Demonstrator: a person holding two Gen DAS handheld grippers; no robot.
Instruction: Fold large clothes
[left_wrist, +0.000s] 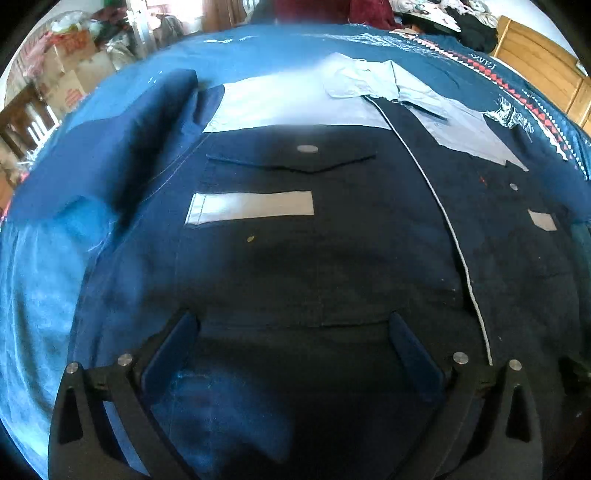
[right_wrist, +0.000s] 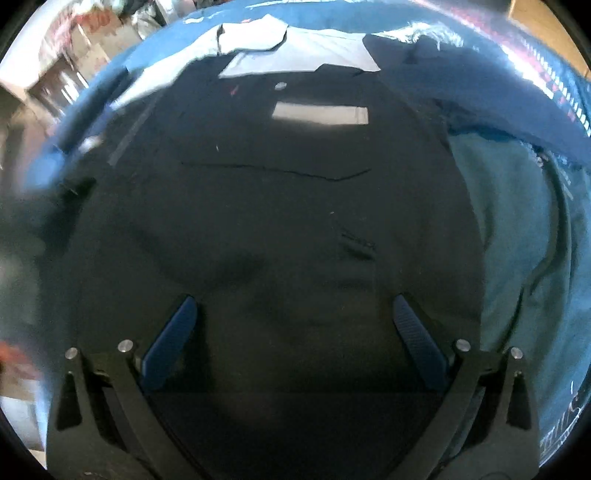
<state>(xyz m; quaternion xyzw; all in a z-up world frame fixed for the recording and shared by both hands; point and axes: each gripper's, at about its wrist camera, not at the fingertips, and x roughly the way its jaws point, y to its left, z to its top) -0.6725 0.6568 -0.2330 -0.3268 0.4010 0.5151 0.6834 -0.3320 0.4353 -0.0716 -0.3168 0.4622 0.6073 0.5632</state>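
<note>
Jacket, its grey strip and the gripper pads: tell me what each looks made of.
Jacket: matte navy woven cloth, probably cotton twill; visible stitched seams.
Grey strip: pale, smooth, bright band, possibly reflective tape.
Gripper pads: blue, ribbed, likely rubber or plastic.

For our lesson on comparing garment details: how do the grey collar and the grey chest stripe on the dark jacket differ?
The collar is rumpled with folded flaps; the stripe is a flat, straight bar. The collar sits at the jacket's far end; the stripe lies lower, below the pocket flap. Both are pale grey on dark cloth.
</note>
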